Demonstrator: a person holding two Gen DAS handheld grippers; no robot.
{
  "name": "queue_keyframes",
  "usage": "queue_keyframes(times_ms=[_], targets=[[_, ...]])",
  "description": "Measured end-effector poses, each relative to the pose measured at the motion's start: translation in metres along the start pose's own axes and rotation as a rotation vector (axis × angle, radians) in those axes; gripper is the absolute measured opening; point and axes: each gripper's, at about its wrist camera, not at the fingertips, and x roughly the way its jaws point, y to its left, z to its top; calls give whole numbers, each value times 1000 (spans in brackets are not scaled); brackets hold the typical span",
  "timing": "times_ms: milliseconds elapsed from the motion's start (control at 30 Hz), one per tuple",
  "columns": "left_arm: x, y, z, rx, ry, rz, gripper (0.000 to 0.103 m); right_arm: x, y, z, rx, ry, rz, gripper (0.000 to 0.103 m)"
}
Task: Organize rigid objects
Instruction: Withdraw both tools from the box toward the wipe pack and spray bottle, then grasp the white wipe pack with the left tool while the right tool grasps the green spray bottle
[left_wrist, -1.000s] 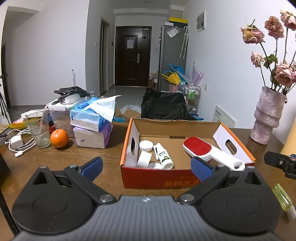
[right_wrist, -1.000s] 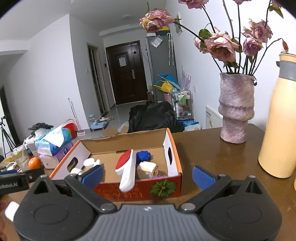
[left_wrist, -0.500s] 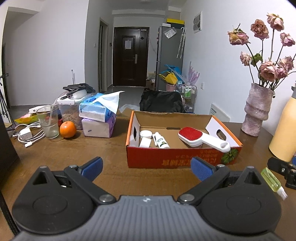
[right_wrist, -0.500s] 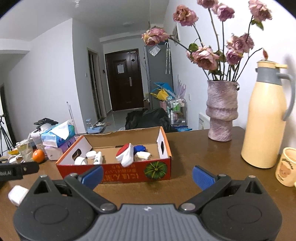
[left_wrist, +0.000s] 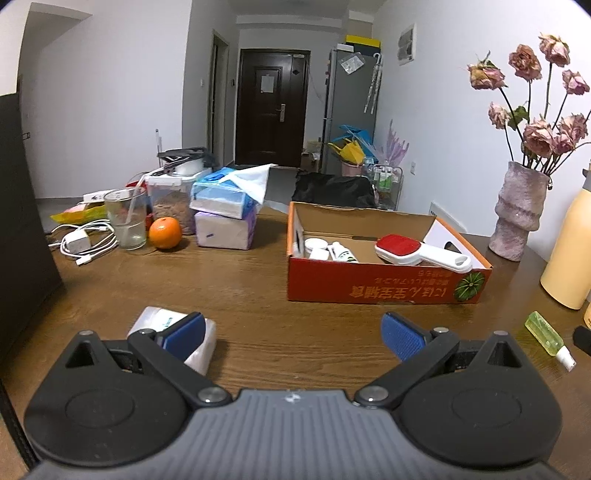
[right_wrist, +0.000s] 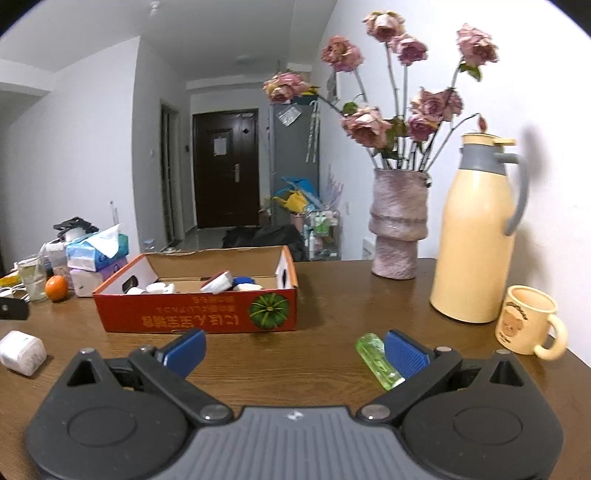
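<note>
We hold the left hand-held gripper (left_wrist: 291, 332) spread wide and empty over the tabletop (left_wrist: 240, 288); a white packet (left_wrist: 201, 341) lies at its left fingertip, about 9 o'clock. We hold the right hand-held gripper (right_wrist: 295, 349) just as wide and empty, with a green bottle (right_wrist: 375, 360) lying beside its right fingertip at 3 o'clock. The orange box (left_wrist: 369, 284) sits at 12 o'clock ahead, well apart, holding a red-headed brush (left_wrist: 417, 251) and small white containers (left_wrist: 325, 249).

right gripper (right_wrist: 294, 345) spread, green bottle (right_wrist: 377, 359) beside fingers (right_wrist: 404, 353)
</note>
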Motion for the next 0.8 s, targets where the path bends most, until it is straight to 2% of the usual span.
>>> queue_keyframes(times_ms=[200,533,800], targets=[[-2,21,-6,-17,1,22,103,-12,-7,-20,-16,-84,-57,103],[8,54,-14,-9,-2,55,103,-5,-24,-32,5,-29,-114,103],[30,74,-20,25,25,72,103,9,-33,-42,8,22,-171,103]])
